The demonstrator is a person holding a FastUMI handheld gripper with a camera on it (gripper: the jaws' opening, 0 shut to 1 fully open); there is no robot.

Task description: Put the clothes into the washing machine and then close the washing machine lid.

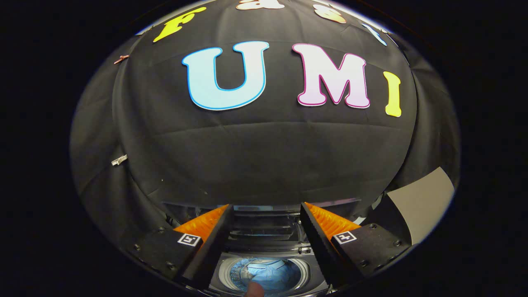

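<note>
Clothes (270, 274) lie inside the washing machine (264, 264); gripper (264, 214) above it, fingers apart and empty; closing the raised lid (264, 225) likely comes next.

washing machine (264, 241) | drum (225, 272): blue clothes (270, 272) inside | lid raised

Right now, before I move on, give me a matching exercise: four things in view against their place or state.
1. crumpled blue clothes
2. dark see-through washing machine lid
3. two-finger gripper
4. flat grey panel

a. open, nothing between its fingers
b. raised behind the round metal drum
c. inside the drum
d. beyond the right finger

Pairs: 1-c, 2-b, 3-a, 4-d.
</note>
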